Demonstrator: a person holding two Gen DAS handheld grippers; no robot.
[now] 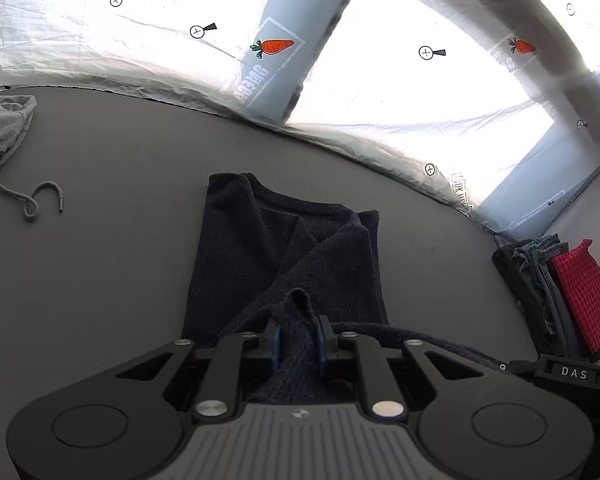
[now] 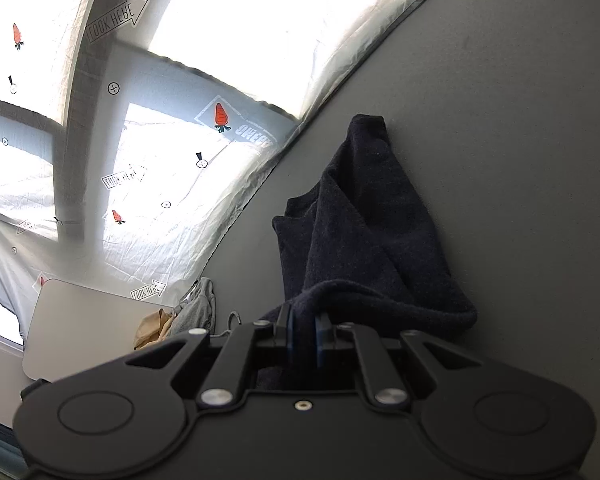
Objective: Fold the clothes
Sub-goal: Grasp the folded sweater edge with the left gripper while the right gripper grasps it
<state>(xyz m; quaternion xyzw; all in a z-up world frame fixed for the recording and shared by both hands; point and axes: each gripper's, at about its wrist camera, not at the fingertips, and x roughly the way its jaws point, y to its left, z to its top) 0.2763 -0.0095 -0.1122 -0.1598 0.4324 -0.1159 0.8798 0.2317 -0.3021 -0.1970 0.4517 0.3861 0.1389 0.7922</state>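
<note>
between both claws' nearly closed pads, dark sweater [image 1: 284, 256] hem

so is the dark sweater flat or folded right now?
Partly folded: the dark sweater has both sides turned in over its middle on the grey table, and its near edge is lifted off the surface.

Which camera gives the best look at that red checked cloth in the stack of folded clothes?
The left wrist view: the red checked cloth sits at its right edge, on the folded stack. The right wrist view does not show it at all.
</note>
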